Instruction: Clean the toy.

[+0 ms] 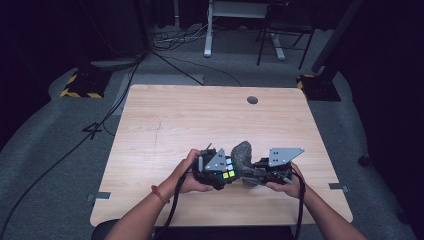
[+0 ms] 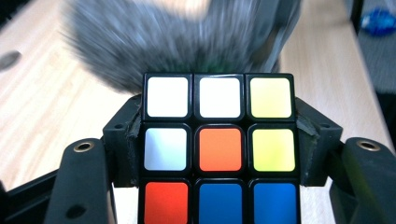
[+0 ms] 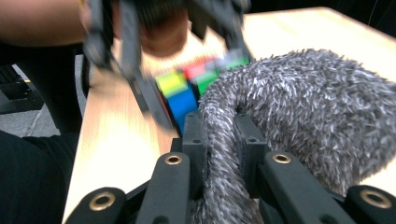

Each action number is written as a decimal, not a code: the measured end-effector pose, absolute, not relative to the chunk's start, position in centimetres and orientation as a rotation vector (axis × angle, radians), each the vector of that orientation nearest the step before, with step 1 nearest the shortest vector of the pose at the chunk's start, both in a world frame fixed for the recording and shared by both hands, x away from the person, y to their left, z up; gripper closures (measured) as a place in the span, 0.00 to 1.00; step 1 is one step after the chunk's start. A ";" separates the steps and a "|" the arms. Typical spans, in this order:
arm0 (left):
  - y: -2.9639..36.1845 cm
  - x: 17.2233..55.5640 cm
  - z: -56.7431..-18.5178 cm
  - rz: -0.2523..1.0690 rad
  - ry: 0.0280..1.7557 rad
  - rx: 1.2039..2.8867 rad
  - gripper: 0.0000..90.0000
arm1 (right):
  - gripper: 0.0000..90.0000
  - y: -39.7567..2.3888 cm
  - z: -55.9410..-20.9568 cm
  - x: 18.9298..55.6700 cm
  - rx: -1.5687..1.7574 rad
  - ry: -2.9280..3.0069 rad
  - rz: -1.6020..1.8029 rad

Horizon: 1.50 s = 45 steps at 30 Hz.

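Note:
My left gripper [image 1: 220, 174] is shut on a colour-tiled puzzle cube [image 2: 218, 149], its jaws pressing the cube's two sides. The cube [image 1: 227, 170] is held just above the near middle of the wooden table [image 1: 165, 125]. My right gripper [image 3: 218, 135] is shut on a grey fuzzy cloth [image 3: 299, 112], a fold of it pinched between the jaws. The cloth [image 1: 243, 157] bulges up between the two grippers and rests against the cube [image 3: 180, 91], with the right gripper [image 1: 256, 174] to its right. In the left gripper view the cloth [image 2: 177, 42] is blurred just behind the cube.
A small round grommet [image 1: 252, 100] sits in the table near its far edge. Beyond the table are cables [image 1: 170, 55], a white desk frame [image 1: 220, 25] and a dark chair [image 1: 285, 35] on grey carpet.

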<state>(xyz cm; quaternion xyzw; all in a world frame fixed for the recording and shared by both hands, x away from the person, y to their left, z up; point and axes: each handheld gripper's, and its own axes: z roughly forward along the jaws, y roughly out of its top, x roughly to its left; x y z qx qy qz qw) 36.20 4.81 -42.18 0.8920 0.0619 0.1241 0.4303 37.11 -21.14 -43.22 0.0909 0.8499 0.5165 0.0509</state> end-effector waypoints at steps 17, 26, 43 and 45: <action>4.3 35.6 -42.6 0.319 0.113 2.272 0.37 | 0.87 -20.5 -41.9 35.5 0.164 2.534 1.708; 5.7 35.5 -41.1 0.311 0.127 2.178 0.37 | 0.87 -20.5 -43.1 36.7 0.270 2.618 1.586; 3.5 35.3 -43.0 0.335 0.092 2.311 0.37 | 0.87 -19.9 -41.6 35.1 0.142 2.556 1.708; 2.7 35.3 -43.8 0.320 0.080 2.347 0.37 | 0.87 -19.7 -41.7 35.0 0.137 2.562 1.703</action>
